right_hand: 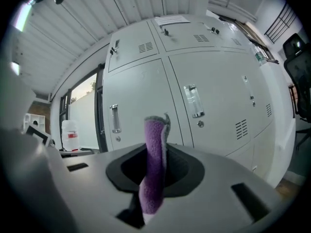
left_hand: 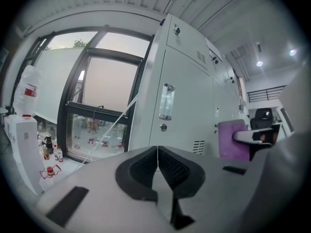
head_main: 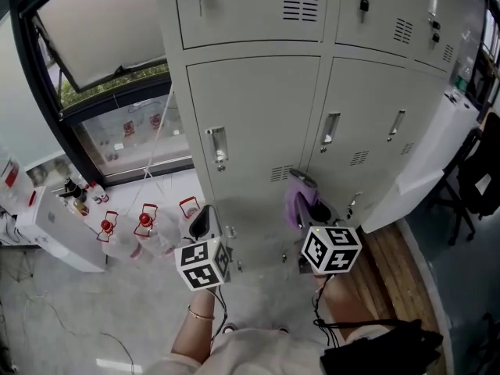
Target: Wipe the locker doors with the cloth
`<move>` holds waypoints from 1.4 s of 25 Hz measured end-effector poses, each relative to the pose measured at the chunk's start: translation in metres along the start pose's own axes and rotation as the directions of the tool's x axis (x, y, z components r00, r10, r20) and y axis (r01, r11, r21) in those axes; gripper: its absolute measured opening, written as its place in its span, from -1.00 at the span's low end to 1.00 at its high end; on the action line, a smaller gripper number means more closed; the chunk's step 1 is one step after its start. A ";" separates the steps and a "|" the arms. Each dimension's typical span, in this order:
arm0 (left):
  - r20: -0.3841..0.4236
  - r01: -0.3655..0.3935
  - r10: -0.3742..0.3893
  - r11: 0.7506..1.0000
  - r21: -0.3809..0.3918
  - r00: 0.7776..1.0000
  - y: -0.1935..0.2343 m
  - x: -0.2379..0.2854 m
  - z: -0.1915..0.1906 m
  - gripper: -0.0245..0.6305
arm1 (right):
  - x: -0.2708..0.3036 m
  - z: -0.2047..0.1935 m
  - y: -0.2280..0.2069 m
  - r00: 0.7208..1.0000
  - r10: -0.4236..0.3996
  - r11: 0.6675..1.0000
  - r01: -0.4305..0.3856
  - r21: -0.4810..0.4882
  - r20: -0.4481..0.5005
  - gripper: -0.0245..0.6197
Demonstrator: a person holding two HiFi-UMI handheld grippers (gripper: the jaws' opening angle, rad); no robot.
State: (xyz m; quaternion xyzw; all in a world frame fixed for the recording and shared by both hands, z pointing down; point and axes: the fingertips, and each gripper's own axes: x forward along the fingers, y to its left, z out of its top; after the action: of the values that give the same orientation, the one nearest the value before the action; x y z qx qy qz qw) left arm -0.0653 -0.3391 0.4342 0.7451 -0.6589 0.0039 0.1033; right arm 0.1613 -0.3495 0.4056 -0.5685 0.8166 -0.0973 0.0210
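The right gripper (right_hand: 156, 171) is clenched on the purple cloth (right_hand: 154, 144) at centre frame, near the lower locker doors (head_main: 258, 116). The left gripper (left_hand: 157, 166) is clamped together, empty, with open floor (head_main: 78, 319) lower left.

**Purple cloth upright, grey doors shut**

The cloth (right_hand: 154, 178) — purple, fuzzy, folded into a narrow strip — stands upright, pinched between the right gripper's (right_hand: 156, 149) jaws. The locker doors (head_main: 258, 108) are pale grey metal, all shut, with recessed handles and small vent slots.

Left gripper (head_main: 201, 219): grey, black-padded, marker cube (head_main: 205, 264) fitted.
Right gripper (head_main: 306, 201): alike, black cable (head_main: 319, 307) attached.
Top (head_main: 258, 354): cream.
Bracelet (head_main: 200, 314): thin.
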 end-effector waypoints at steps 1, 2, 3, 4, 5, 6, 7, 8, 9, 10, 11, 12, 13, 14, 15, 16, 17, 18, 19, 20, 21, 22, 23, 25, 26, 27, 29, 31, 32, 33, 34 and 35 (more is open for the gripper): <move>-0.003 0.004 -0.004 1.000 0.007 1.000 0.001 0.000 0.002 -0.90 | 0.001 0.003 0.005 1.000 0.009 1.000 -0.009 -0.012 0.003 -0.74; -0.004 0.006 -0.006 1.000 0.012 1.000 0.003 0.001 0.005 -0.90 | 0.003 0.006 0.010 1.000 0.018 0.999 -0.017 -0.030 0.006 -0.74; -0.003 0.009 -0.009 1.000 0.014 1.000 0.005 0.001 0.008 -0.90 | 0.005 0.009 0.016 1.000 0.027 0.998 -0.026 -0.050 0.008 -0.74; 0.001 0.011 -0.011 1.000 0.015 1.000 0.007 0.002 0.012 -0.90 | 0.007 0.012 0.021 0.999 0.036 0.997 -0.035 -0.074 0.010 -0.74; 0.009 0.012 -0.013 1.000 0.018 1.000 0.008 0.002 0.016 -0.90 | 0.008 0.015 0.026 0.999 0.044 0.994 -0.043 -0.098 0.012 -0.74; 0.018 0.013 -0.014 1.000 0.023 1.000 0.009 0.001 0.021 -0.90 | 0.009 0.019 0.031 0.999 0.052 0.991 -0.050 -0.123 0.013 -0.74; 0.026 0.014 -0.015 0.999 0.030 1.000 0.011 0.000 0.025 -0.90 | 0.011 0.022 0.037 0.998 0.061 0.988 -0.058 -0.145 0.013 -0.74; 0.030 0.015 -0.016 0.999 0.036 0.999 0.012 0.000 0.029 -0.90 | 0.012 0.026 0.042 0.997 0.070 0.984 -0.067 -0.166 0.013 -0.74; 0.032 0.017 -0.018 0.999 0.040 0.999 0.014 -0.001 0.032 -0.90 | 0.013 0.031 0.047 0.997 0.081 0.979 -0.077 -0.189 0.014 -0.74; 0.035 0.019 -0.020 0.999 0.042 0.999 0.015 -0.002 0.035 -0.90 | 0.015 0.035 0.053 0.996 0.092 0.973 -0.087 -0.216 0.015 -0.74; 0.040 0.020 -0.022 0.999 0.044 0.999 0.017 -0.003 0.039 -0.90 | 0.017 0.041 0.059 0.994 0.104 0.964 -0.097 -0.249 0.016 -0.74; 0.047 0.021 -0.023 0.999 0.046 0.999 0.019 -0.003 0.043 -0.90 | 0.018 0.046 0.066 0.993 0.117 0.952 -0.108 -0.286 0.016 -0.74; 0.052 0.021 -0.023 0.999 0.050 0.998 0.021 -0.004 0.046 -0.90 | 0.020 0.052 0.073 0.991 0.132 0.939 -0.120 -0.324 0.016 -0.74; 0.054 0.019 -0.022 0.998 0.053 0.998 0.024 -0.005 0.049 -0.90 | 0.022 0.058 0.080 0.989 0.148 0.925 -0.132 -0.357 0.016 -0.74; 0.057 0.016 -0.019 0.998 0.054 0.998 0.027 -0.005 0.053 -0.90 | 0.024 0.063 0.087 0.986 0.163 0.912 -0.145 -0.385 0.015 -0.74; 0.062 0.013 -0.016 0.998 0.055 0.998 0.029 -0.006 0.057 -0.90 | 0.027 0.069 0.093 0.984 0.178 0.900 -0.157 -0.406 0.014 -0.74; 0.071 0.009 -0.013 0.998 0.055 0.997 0.031 -0.007 0.063 -0.90 | 0.029 0.075 0.099 0.982 0.190 0.890 -0.166 -0.425 0.014 -0.74; 0.081 0.007 -0.011 0.998 0.056 0.997 0.033 -0.008 0.070 -0.90 | 0.031 0.081 0.103 0.980 0.199 0.879 -0.172 -0.444 0.014 -0.74; 0.089 0.005 -0.011 0.998 0.059 0.996 0.035 -0.009 0.075 -0.90 | 0.034 0.087 0.108 0.979 0.205 0.867 -0.175 -0.466 0.016 -0.74; 0.095 0.004 -0.010 0.998 0.062 0.995 0.037 -0.009 0.080 -0.90 | 0.035 0.094 0.111 0.978 0.209 0.852 -0.173 -0.493 0.019 -0.74; 0.102 0.002 -0.009 0.998 0.066 0.995 0.039 -0.010 0.085 -0.90 | 0.037 0.101 0.114 0.977 0.211 0.834 -0.169 -0.525 0.022 -0.74; 0.110 0.001 -0.008 0.998 0.068 0.994 0.041 -0.010 0.091 -0.90 | 0.038 0.109 0.118 0.977 0.213 0.814 -0.163 -0.558 0.026 -0.74; 0.117 -0.001 -0.007 0.998 0.069 0.993 0.043 -0.011 0.097 -0.90 | 0.039 0.116 0.121 0.976 0.215 0.793 -0.157 -0.589 0.030 -0.74; 0.127 -0.004 -0.004 0.998 0.065 0.992 0.048 -0.011 0.108 -0.90 | 0.042 0.130 0.130 0.975 0.221 0.748 -0.148 -0.647 0.033 -0.74; 0.132 -0.007 -0.002 0.998 0.062 0.991 0.050 -0.011 0.114 -0.90 | 0.044 0.136 0.134 0.974 0.225 0.725 -0.145 -0.673 0.033 -0.74; 0.136 -0.010 0.001 0.998 0.060 0.991 0.053 -0.010 0.119 -0.90 | 0.045 0.141 0.138 0.973 0.229 0.702 -0.143 -0.697 0.031 -0.74; 0.145 -0.015 0.006 0.998 0.059 0.989 0.057 -0.009 0.130 -0.90 | 0.048 0.150 0.145 0.972 0.235 0.653 -0.138 -0.744 0.025 -0.74; 0.155 -0.015 0.006 0.998 0.060 0.988 0.059 -0.009 0.140 -0.90 | 0.049 0.159 0.151 0.973 0.228 0.596 -0.123 -0.793 0.021 -0.74; 0.161 -0.015 0.005 0.998 0.062 0.987 0.059 -0.009 0.144 -0.90 | 0.049 0.164 0.154 0.974 0.223 0.570 -0.112 -0.814 0.022 -0.74; 0.167 -0.014 0.003 0.998 0.064 0.986 0.059 -0.010 0.149 -0.90 | 0.049 0.168 0.156 0.975 0.220 0.546 -0.103 -0.831 0.024 -0.74; 0.173 -0.014 0.003 0.998 0.067 0.985 0.059 -0.010 0.154 -0.90 | 0.050 0.173 0.158 0.976 0.217 0.525 -0.094 -0.846 0.026 -0.74; 0.180 -0.015 0.002 0.998 0.069 0.984 0.059 -0.010 0.158 -0.90 | 0.051 0.178 0.160 0.976 0.214 0.505 -0.087 -0.859 0.028 -0.74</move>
State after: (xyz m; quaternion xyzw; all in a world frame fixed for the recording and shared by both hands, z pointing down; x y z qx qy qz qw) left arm -0.1452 -0.3607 0.2867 0.7428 -0.6682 -0.0398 0.0172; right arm 0.0212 -0.3679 0.2062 -0.4375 0.8022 0.3545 -0.1985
